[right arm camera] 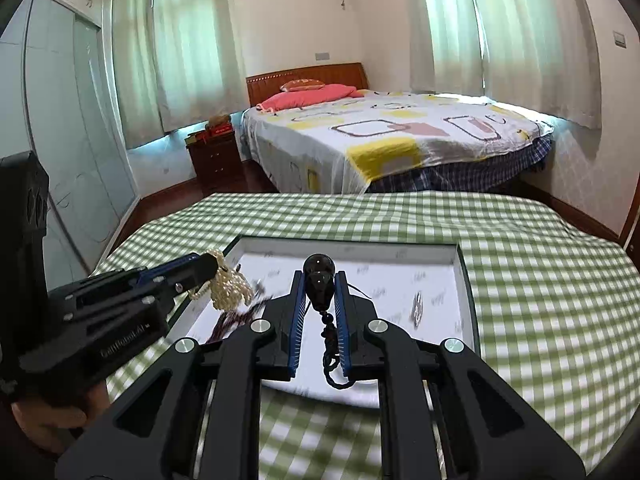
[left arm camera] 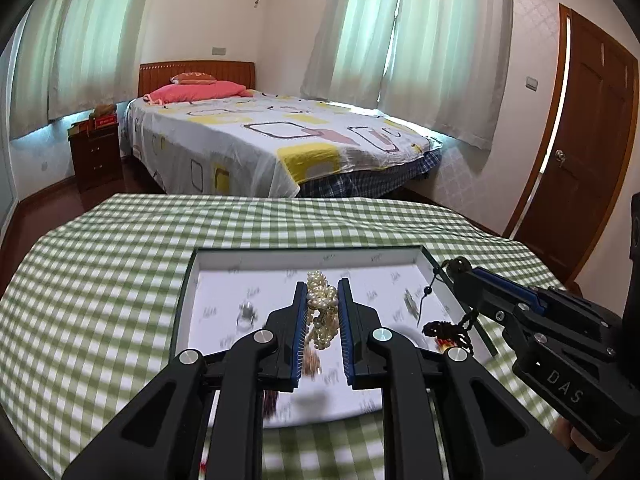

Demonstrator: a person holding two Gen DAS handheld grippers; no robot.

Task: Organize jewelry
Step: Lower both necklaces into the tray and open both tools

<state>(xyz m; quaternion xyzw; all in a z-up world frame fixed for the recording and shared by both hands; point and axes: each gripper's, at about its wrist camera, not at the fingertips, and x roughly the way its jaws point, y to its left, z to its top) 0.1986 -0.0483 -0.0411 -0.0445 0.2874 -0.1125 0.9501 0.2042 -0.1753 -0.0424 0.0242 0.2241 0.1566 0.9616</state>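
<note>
A shallow white tray (left arm camera: 280, 262) (right arm camera: 464, 280) lies on the green checked table. My left gripper (left arm camera: 322, 285) is shut on a bunched pearl necklace (left arm camera: 322, 308), held above the tray; the necklace also shows in the right wrist view (right arm camera: 228, 286). My right gripper (right arm camera: 319, 276) is shut on a dark bead pendant (right arm camera: 319, 280) with a black cord and tassel hanging down (left arm camera: 448, 330). From the left wrist view the right gripper (left arm camera: 456, 270) sits over the tray's right edge. A silver ring (left arm camera: 246, 312) and a small metal brooch (left arm camera: 412, 300) (right arm camera: 418, 306) lie in the tray.
The table's green checked cloth (left arm camera: 100, 280) (right arm camera: 540, 280) surrounds the tray. Beyond the table's far edge stand a bed (left arm camera: 260, 136), a dark nightstand (left arm camera: 96, 152) and a wooden door (left arm camera: 588, 140). A hand holds the left gripper's handle (right arm camera: 52, 412).
</note>
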